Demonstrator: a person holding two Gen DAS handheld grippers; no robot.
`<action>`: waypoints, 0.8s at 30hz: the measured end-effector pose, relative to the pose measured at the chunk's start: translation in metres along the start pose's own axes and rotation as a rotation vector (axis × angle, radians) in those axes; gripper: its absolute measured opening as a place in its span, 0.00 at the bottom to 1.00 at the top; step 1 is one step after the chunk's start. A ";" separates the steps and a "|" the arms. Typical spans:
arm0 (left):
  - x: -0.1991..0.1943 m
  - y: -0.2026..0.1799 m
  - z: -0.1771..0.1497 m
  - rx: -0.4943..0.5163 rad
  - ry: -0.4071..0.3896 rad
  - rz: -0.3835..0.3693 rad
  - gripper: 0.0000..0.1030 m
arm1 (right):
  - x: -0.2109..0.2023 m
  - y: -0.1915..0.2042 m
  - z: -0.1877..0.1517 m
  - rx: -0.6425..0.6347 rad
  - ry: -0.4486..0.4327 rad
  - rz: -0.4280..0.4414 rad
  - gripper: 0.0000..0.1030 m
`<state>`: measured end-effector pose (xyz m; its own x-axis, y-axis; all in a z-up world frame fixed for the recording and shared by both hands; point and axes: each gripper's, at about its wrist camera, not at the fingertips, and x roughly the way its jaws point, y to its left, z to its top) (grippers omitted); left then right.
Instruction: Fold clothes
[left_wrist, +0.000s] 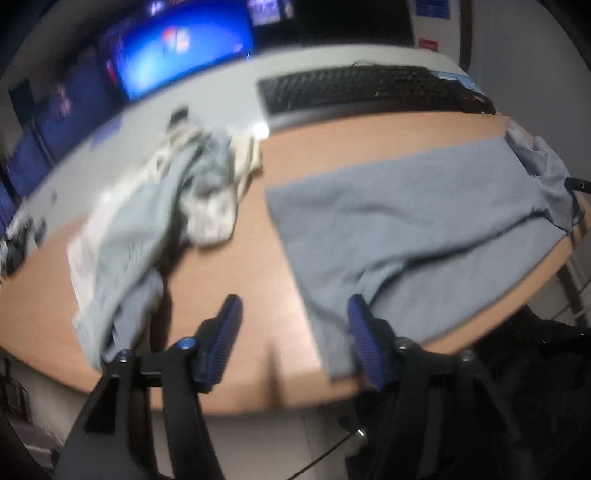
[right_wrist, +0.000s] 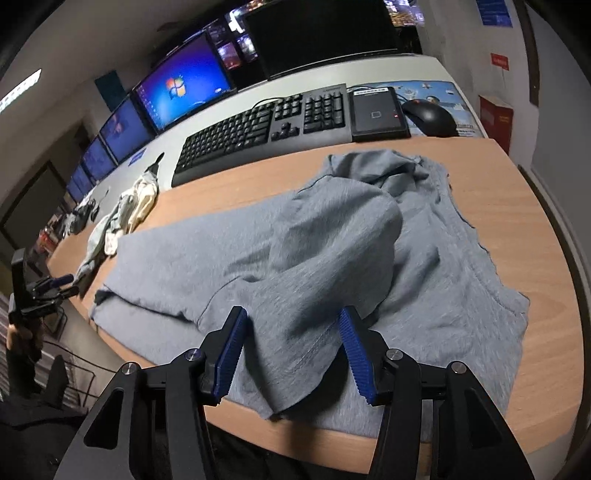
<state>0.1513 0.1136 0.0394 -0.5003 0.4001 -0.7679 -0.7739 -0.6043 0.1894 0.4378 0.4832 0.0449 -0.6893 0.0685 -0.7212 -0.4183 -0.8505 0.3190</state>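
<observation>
Grey T-shirt (right_wrist: 332, 236) lies spread over the right part of the wooden desk (right_wrist: 517, 206), its hem toward the desk's left side and its bunched collar end near the right edge; a sleeve fold lies humped over its middle. At the near edge the right gripper (right_wrist: 291, 350) hovers with its jaws apart, a loose fold of the shirt between the blue pads without being pinched. Left gripper (left_wrist: 293, 332) hangs over the near edge too, jaws wide with only bare desk between them, its right finger just at the shirt's lower corner. A heap of pale clothes (left_wrist: 166, 206) sits on the desk's left part, a black keyboard (right_wrist: 266, 125) along the far edge
</observation>
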 end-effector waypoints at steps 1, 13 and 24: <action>0.008 -0.008 0.000 0.041 0.014 -0.010 0.65 | -0.001 -0.002 -0.001 0.007 -0.002 -0.007 0.57; 0.055 -0.062 -0.004 0.495 0.023 0.123 0.06 | 0.017 -0.017 -0.015 0.070 0.067 0.026 0.58; 0.040 0.010 -0.013 0.330 0.217 -0.146 0.09 | 0.022 -0.018 -0.016 0.058 0.071 0.034 0.58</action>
<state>0.1289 0.1147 0.0022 -0.3101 0.2892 -0.9057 -0.9312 -0.2845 0.2280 0.4396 0.4923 0.0136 -0.6611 0.0009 -0.7503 -0.4301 -0.8198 0.3780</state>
